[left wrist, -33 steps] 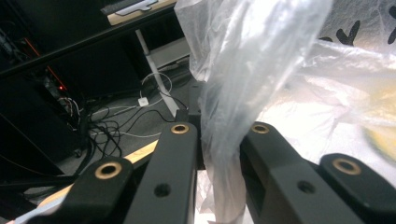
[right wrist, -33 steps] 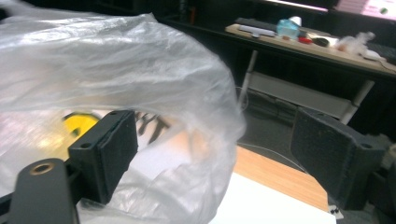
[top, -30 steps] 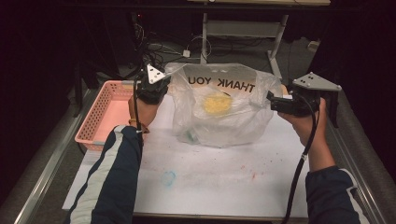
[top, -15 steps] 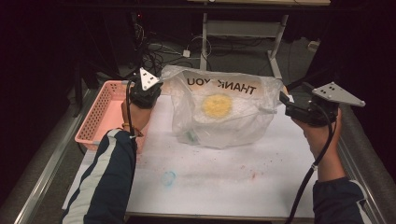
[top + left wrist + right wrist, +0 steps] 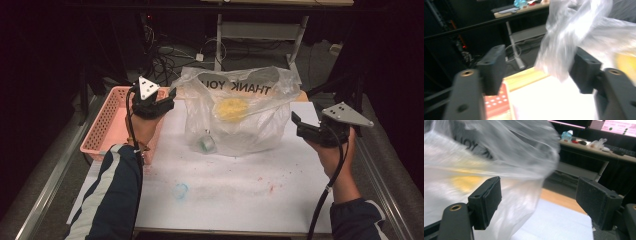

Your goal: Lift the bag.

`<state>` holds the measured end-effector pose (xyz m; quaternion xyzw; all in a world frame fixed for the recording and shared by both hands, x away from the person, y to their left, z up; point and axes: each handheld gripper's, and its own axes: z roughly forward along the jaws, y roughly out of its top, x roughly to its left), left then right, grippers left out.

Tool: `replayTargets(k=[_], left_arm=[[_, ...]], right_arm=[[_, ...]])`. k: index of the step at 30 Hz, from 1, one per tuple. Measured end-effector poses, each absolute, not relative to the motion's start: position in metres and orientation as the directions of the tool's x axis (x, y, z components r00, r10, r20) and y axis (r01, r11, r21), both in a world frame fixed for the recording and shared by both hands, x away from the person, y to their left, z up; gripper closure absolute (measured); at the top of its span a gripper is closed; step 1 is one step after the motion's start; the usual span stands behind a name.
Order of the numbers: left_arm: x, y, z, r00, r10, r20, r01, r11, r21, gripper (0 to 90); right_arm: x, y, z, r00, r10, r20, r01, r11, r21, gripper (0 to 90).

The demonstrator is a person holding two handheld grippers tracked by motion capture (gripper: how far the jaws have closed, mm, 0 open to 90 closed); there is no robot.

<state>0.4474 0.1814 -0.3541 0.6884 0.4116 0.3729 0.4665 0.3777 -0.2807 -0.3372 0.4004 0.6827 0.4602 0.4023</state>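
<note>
The limp, slippery plastic bag (image 5: 240, 112) sags on the desk (image 5: 240, 200), best pinched at its rim, with the left claw (image 5: 167, 95), just opened, and right claw (image 5: 296, 122) both apart.

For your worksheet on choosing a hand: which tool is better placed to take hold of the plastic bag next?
Probably the left tool: the plastic bag has an edge hanging between its open jaws. The right tool, also open, stands apart from the bag.
</note>
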Motion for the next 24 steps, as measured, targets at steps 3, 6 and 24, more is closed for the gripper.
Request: replayTargets(k=[3,6,24], left_arm=[[0.435,0.183,-0.361,0.414,0.901,0.128,0.207,-0.231,0.951,29.2],[0.422,0.183,-0.367,0.447,0.885,0.128,0.203,-0.24,0.949,28.9],[0.333,0.195,-0.418,0.559,0.774,0.296,0.116,-0.427,0.897,18.9]], right_arm=[[0.374,-0.278,-0.35,-0.367,0.913,-0.177,0.19,0.26,0.947,21.4],[0.369,-0.277,-0.358,-0.376,0.911,-0.168,0.187,0.252,0.95,21.2],[0.325,-0.257,-0.409,-0.53,0.817,-0.224,0.146,0.349,0.926,16.7]])
